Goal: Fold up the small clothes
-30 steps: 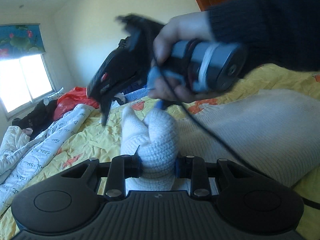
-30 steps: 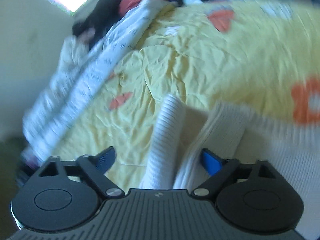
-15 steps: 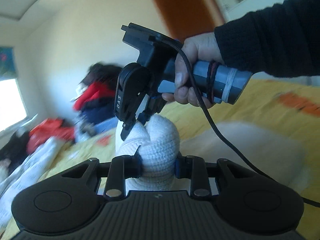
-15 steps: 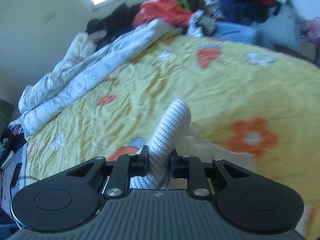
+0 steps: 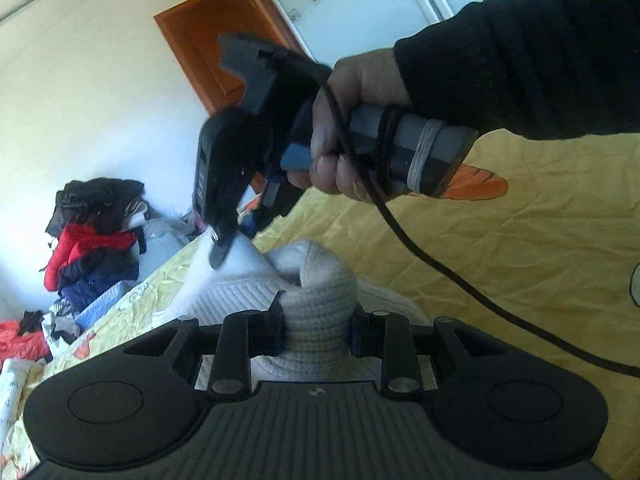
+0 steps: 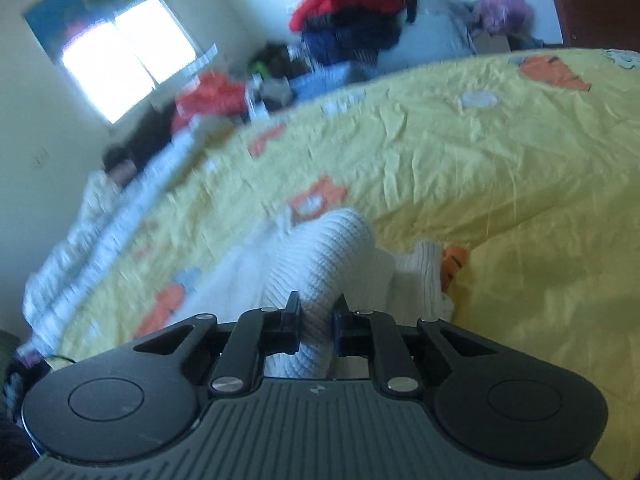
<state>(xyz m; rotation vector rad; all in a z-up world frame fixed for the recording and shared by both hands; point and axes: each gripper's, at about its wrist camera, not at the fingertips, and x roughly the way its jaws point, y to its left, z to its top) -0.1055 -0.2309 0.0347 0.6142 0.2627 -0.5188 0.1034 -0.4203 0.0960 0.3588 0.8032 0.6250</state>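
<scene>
Both grippers have a hold of the white knitted sweater (image 5: 320, 300), so the fold is under way but far from finished. The left gripper (image 5: 318, 330) has its fingers clamped on a thick bunched roll of the knit, which bulges up between and beyond them. The right gripper (image 6: 316, 320) has just been closing, and its fingers now pinch a ribbed fold of the same sweater (image 6: 324, 264); seen from the left side, that gripper (image 5: 218, 246) comes down onto the cloth from above. Beyond the fingers the rest of the garment lies rumpled on the yellow bedsheet (image 6: 500, 184). I'd judge no neat fold is laid yet: carrying over, flattening and squaring remain.
</scene>
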